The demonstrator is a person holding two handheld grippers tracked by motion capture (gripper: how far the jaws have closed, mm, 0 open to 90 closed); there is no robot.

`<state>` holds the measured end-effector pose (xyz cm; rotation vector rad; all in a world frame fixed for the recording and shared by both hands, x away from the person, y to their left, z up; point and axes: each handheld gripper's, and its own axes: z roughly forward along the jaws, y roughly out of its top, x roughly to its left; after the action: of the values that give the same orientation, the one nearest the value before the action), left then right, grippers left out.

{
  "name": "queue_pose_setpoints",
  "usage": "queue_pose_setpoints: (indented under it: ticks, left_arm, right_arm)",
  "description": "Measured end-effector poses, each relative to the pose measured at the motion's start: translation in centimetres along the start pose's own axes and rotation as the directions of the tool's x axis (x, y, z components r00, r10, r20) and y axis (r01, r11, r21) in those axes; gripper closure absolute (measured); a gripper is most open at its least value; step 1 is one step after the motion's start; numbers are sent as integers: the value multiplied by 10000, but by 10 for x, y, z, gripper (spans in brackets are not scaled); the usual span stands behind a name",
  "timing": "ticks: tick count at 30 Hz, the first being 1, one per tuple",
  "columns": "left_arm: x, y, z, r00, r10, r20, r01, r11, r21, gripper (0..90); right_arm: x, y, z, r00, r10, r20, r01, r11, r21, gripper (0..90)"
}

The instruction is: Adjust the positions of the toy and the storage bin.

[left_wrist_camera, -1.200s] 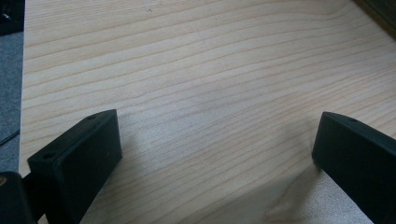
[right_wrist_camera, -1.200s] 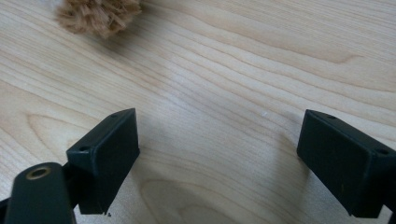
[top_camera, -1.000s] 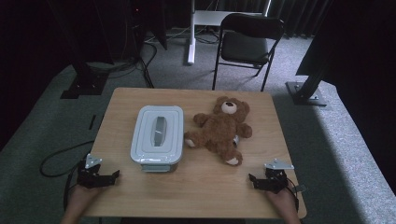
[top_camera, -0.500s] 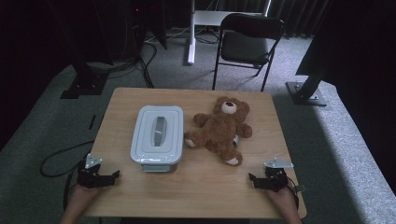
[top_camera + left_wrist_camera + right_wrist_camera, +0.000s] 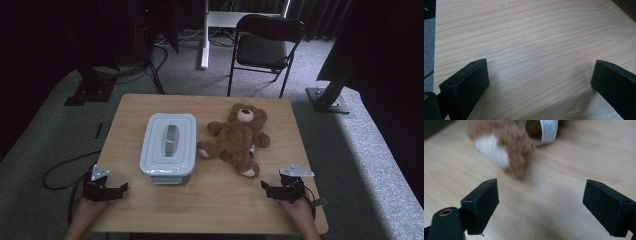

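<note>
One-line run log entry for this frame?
left hand-held gripper: open, empty, near table edge | right hand-held gripper: open, empty, facing teddy bear foot | lidded box: closed, beside bear

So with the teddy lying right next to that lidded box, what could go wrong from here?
Three risks, as guesses:
1. The teddy bear lies close against the lidded box, so reaching for one could nudge the other.
2. The bear is soft and sprawled; the open right tool, nearest its foot, might pinch only a limb, leaving it dangling.
3. The box's near edge faces the open left tool; a push could slide it across the table.
</note>
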<state>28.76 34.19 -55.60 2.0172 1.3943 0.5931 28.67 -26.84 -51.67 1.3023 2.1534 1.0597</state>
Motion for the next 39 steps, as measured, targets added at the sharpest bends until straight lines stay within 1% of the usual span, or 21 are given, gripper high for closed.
queue_pose_setpoints:
  ticks: [2,6,7,9,10,12,15,16,17,18,19,25,28,30,32,34,39]
  left_arm:
    - [0,0,0,10000,-1,1,1,10000,-2,23]
    - [0,0,0,10000,5,9,-5,10000,4,22]
    - [0,0,0,10000,2,8,-2,10000,-1,22]
    - [0,0,0,10000,-16,6,16,10000,0,22]
    - [0,0,0,10000,-13,9,13,10000,-3,22]
    - [0,0,0,10000,-10,7,10,10000,1,22]
    - [0,0,0,10000,-5,15,5,10000,0,22]
    - [0,0,0,10000,-5,15,5,10000,0,22]
    - [0,0,0,10000,-2,17,2,10000,1,22]
    - [0,0,0,10000,8,22,-8,10000,0,22]
    - [0,0,0,10000,7,21,-7,10000,0,22]
    - [0,0,0,10000,8,24,-8,10000,0,22]
    - [0,0,0,10000,28,44,-28,10000,3,22]
    - [1,0,0,10000,55,72,-55,10000,3,22]
    - [1,0,0,10000,52,71,-52,10000,1,22]
    - [1,0,0,10000,57,68,-57,10000,2,22]
    - [1,0,0,10000,57,70,-57,10000,3,23]
  right_arm:
    - [0,7,0,9999,77,-75,-77,9999,-87,122]
    - [2,23,2,9999,98,52,-96,9996,-277,115]
    - [3,27,3,9999,117,-20,-118,9996,-255,114]
    - [5,36,6,9999,101,82,-98,9994,-337,114]
    - [6,41,7,9999,103,-40,-104,9994,-336,114]
    - [8,50,10,10000,77,18,-76,9992,-386,114]
    - [12,65,16,10000,90,-38,-92,9990,-436,114]
    - [12,65,16,10000,90,-38,-92,9990,-436,114]
    - [13,70,17,9998,148,-109,-153,9987,-479,115]
    - [15,79,22,9994,273,-229,-285,9980,-558,114]
    - [17,84,25,9995,257,-195,-268,9979,-595,115]
    - [26,108,43,9991,389,-154,-398,9973,-622,115]
    - [30,118,52,9988,490,-74,-493,9972,-567,115]
    - [33,125,58,9985,540,112,-533,9969,-571,115]
    - [35,131,64,9971,712,252,-697,9961,-544,115]
    - [37,137,70,9948,872,530,-846,9952,-484,116]
    - [38,145,86,9862,1579,491,-1562,9870,-370,115]
